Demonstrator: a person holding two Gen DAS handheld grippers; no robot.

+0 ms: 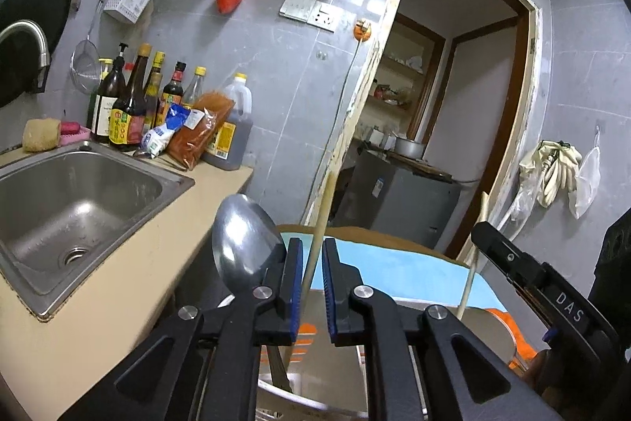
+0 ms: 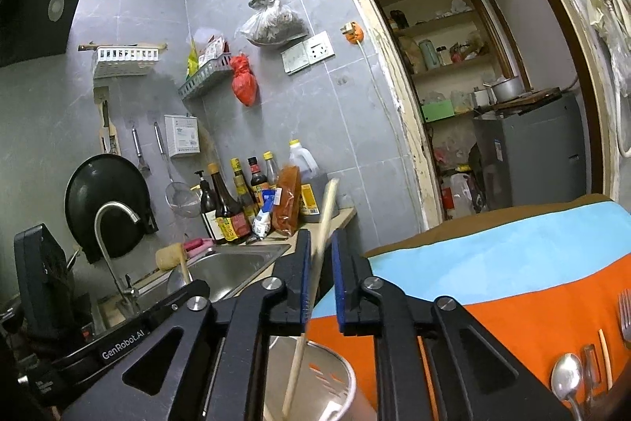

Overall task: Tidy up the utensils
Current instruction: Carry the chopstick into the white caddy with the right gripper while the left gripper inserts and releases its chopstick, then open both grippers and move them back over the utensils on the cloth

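Chopstick (image 1: 315,255) tip and lower end are cut off in the left wrist view; it stands between the left gripper (image 1: 312,287) pads with gaps either side, let go. One big spoon (image 1: 244,243) rises from the steel holder (image 1: 315,381) below. Right wrist view: right gripper (image 2: 320,287), jaws parted, a second chopstick (image 2: 311,294) leaning against one pad inside the holder; one spoon (image 2: 566,377), one fork (image 2: 624,314) cut off, on the orange cloth (image 2: 512,310).
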